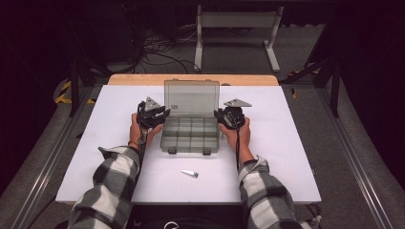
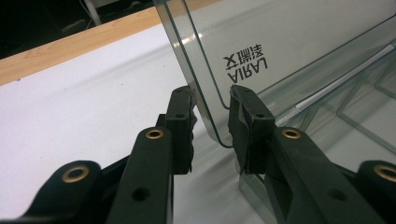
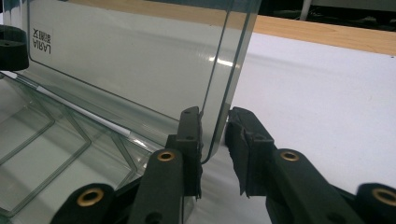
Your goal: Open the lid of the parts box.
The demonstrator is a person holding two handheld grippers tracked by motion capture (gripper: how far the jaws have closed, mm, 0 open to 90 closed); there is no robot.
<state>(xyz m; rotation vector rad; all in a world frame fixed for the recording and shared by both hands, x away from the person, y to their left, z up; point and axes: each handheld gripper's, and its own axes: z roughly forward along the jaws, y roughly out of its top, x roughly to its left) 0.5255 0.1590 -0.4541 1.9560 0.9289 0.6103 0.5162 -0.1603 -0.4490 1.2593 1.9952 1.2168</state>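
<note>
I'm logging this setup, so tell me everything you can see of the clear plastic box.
The box is clear, greyish plastic with a tray divided into compartments that look empty. Two dark latches sit on its near edge. Its hinged lid stands upright and open, with a small printed label. It rests mid-table. The left gripper and right gripper each straddle a lid edge, one jaw touching.

Lettering on the lid
"AIRAL" with small Chinese characters, seen mirrored, is printed on the clear lid [image 2: 289, 42] of the box.
</note>
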